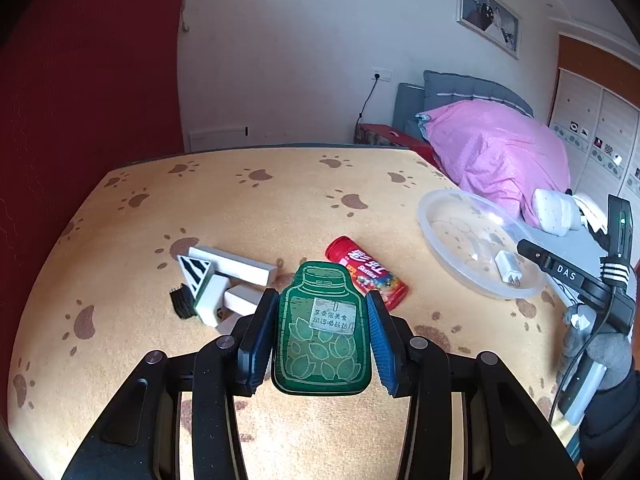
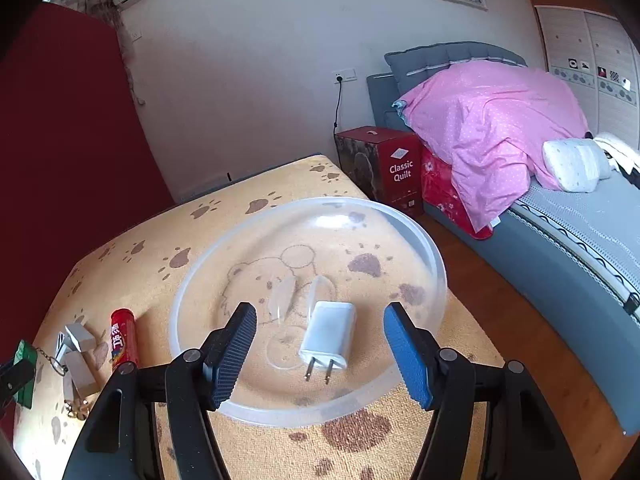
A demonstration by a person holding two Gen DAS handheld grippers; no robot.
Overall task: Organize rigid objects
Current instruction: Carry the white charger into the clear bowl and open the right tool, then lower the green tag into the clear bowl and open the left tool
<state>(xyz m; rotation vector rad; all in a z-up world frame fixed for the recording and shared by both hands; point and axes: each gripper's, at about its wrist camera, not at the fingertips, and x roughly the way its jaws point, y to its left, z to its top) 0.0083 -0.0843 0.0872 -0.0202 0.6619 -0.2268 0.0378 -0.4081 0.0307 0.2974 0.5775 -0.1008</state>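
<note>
Progress on the task is judged to be at an early stage, with one item sorted and one in transit. A white charger plug (image 2: pixel 328 334) is seen lying flat on the floor of the clear plastic bowl (image 2: pixel 434 258), prongs toward the camera, and is touched by nothing. The right hand-held gripper (image 2: pixel 320 354) is positioned above the near rim of the bowl with its jaws standing apart and nothing between them; the plug lies below the gap, clear of both pads. The left hand-held gripper (image 1: pixel 322 338) is clamped on a flat green jar-shaped tag (image 1: pixel 322 336), which is gripped by its two long edges and appears to be carried above the desk (image 1: pixel 260 208) rather than resting on it. A short chain hanging from this tag is visible in the right wrist view. Three groups are judged to remain: the held tag, which is still well apart from the bowl; the red candy tube (image 1: pixel 366 272), lying on its side on the desk between the tag and the bowl; and the cluster of white blocks (image 1: pixel 232 276) with a small black part, lying at the left of the desk. It is assumed, from the plug's placement, that the bowl is the collecting container.
</note>
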